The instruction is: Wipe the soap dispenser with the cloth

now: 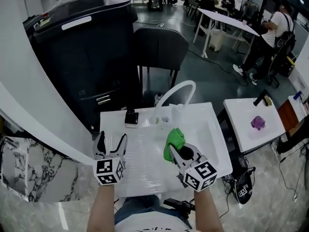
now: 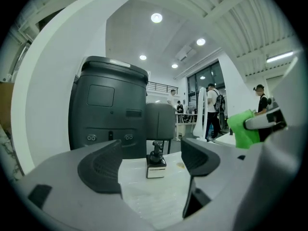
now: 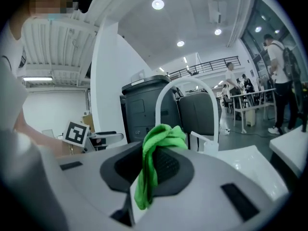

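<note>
Tongs first, from the head view: left tongs (image 1: 112, 138) are spread wide with nothing in them, hovering over the white table (image 1: 145, 178). The right tongs (image 1: 177, 150) are pinched on the green cloth (image 1: 174, 138). The soap dispenser (image 1: 131, 117), a small dark pump on a pale base, stands upright at the table's back edge. It's just left of the arched faucet (image 1: 176, 92) and well apart from both tongs.

Left gripper view: jaws wide apart, dispenser (image 2: 156, 163) framed right between them but further off, not touched. It looks small and light with a narrow foot, so I'd guess it tips or skids on that glossy top if you rub it unsupported. I'd take it low, around the squarish base, not the pump head.

Right gripper view: jaws closed on the cloth (image 3: 153, 158), which bunches above and dangles below. It's soft and floppy, so only the wad past the tips will do any wiping, and pressure needs to be gentle.
</note>
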{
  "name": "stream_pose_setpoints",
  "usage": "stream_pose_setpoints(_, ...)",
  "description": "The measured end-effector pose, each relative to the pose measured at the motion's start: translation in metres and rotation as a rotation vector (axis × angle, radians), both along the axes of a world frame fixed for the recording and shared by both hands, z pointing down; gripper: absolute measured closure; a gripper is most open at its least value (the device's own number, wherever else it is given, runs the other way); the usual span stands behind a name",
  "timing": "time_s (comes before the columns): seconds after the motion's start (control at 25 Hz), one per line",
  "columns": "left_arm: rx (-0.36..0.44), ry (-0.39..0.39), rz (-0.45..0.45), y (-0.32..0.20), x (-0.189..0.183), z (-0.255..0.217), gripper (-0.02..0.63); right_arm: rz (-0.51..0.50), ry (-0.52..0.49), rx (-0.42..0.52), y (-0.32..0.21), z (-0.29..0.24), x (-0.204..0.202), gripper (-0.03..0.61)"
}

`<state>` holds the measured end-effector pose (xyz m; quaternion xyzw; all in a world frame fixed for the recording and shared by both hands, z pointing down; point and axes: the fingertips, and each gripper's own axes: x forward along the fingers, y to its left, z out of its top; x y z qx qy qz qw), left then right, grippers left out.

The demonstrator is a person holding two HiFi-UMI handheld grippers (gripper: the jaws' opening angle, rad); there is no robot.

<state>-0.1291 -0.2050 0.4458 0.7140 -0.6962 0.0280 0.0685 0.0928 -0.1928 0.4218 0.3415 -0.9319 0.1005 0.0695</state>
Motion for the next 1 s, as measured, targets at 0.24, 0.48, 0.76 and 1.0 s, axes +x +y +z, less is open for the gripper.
stream_pose_setpoints(0.24, 0.077, 0.006, -0.016, 0.037, -0.003, -0.032, 0.241, -0.01, 0.056, 0.109, 0.003, -0.016, 0.008, 0.526)
stream_pose_setpoints(0.48, 0.152, -0.045, -0.055, 0.066, -0.003, -0.06, 0.601, -0.024, 0.063, 0.163, 0.009, -0.029, 0.012, 0.526)
stream_pose_setpoints(0.76, 0.2, -0.078, -0.014, 0.075, 0.011, -0.086, 0.601, -0.007, 0.025, 0.249, 0.024, -0.059, 0.014, 0.526)
stream_pose_setpoints(1.0, 0.212, -0.104, 0.005, 0.083, 0.013, -0.095, 0.6, 0.031, 0.032, 0.331, 0.035, -0.078, 0.015, 0.528)
